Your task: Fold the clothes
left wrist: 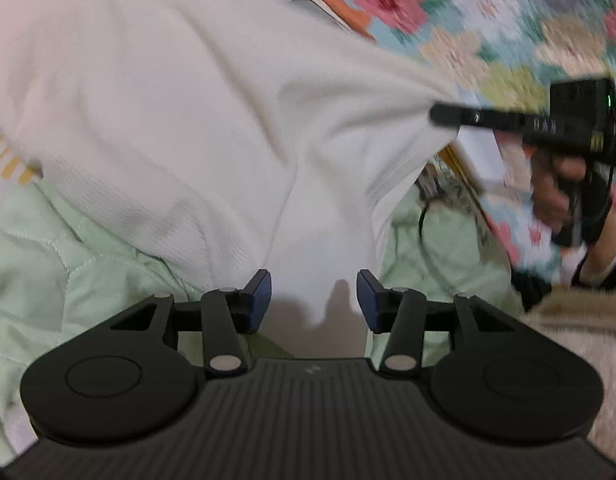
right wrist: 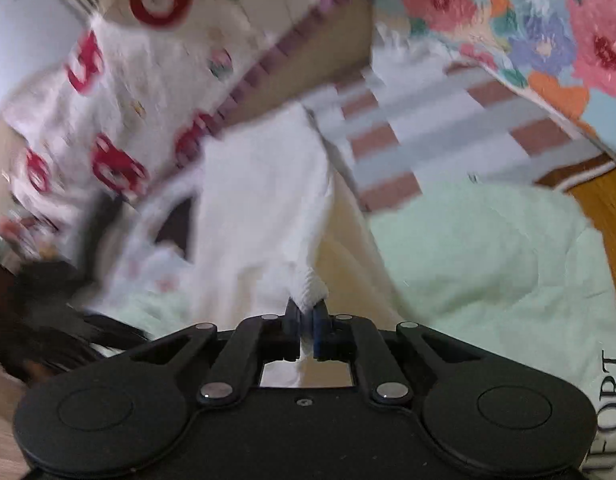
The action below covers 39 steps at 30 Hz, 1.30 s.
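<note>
A white knit garment (left wrist: 168, 112) hangs stretched over a pale green quilt (left wrist: 48, 264). In the left wrist view my left gripper (left wrist: 313, 300) is open, its blue pads on either side of a hanging edge of the garment, not closed on it. My right gripper (left wrist: 447, 114) shows at the right of that view, shut on a corner of the garment and holding it up. In the right wrist view the right gripper (right wrist: 306, 316) is shut on a bunched white fold of the garment (right wrist: 260, 200), which runs away from it.
A floral blanket (left wrist: 487, 12) lies at the back right, also in the right wrist view (right wrist: 547, 20). A striped cloth (right wrist: 427, 128) and a white cloth with red rings (right wrist: 108, 120) lie behind. The green quilt (right wrist: 467, 260) covers the bed. A wooden edge (right wrist: 611, 232) is at the right.
</note>
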Motion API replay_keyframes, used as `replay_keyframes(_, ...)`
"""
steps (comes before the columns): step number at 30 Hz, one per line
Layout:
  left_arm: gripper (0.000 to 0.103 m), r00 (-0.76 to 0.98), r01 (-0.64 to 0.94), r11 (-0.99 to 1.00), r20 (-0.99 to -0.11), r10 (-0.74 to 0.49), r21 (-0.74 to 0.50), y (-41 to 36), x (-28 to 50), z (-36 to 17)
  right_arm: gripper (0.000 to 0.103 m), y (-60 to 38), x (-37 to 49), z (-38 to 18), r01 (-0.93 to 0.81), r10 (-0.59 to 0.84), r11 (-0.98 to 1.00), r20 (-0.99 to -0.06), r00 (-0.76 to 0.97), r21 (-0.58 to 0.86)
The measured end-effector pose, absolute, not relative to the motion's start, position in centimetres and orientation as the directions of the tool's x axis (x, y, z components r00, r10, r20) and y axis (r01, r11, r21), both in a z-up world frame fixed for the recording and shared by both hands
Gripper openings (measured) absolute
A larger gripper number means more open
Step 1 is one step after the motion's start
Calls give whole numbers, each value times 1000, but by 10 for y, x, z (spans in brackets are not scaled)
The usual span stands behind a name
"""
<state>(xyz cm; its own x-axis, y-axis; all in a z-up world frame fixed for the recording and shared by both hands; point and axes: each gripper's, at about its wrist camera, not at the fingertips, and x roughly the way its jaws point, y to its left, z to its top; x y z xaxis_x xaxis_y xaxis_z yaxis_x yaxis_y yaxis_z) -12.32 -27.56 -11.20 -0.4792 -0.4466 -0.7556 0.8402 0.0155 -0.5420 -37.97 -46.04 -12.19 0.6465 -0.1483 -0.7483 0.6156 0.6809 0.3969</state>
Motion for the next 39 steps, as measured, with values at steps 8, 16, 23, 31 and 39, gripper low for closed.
replay_keyframes(8,49,-526,845,-83,-795,-301,-528,-292,-159,-129,12,-466,-379,-110,673,-194,692,-832,520,260)
replay_keyframes(16,50,-549,735,101,-676,-491,-671,-279,-97,-113,24,-425,-360,-55,473,-244,874,-741,625,112)
replay_keyframes(23,51,-457,735,235,-722,-520,-636,-258,-81,-110,47,-388,-314,-88,254,207,875,-793,573,412)
replay_keyframes(31,52,-351,788,294,-787,-508,-541,-249,-83,-122,49,-375,-282,-138,386,457,645,-737,498,660)
replay_keyframes(39,52,-289,738,388,-777,-559,-553,-231,-57,-117,7,-380,-293,-147,344,528,508,-601,599,790)
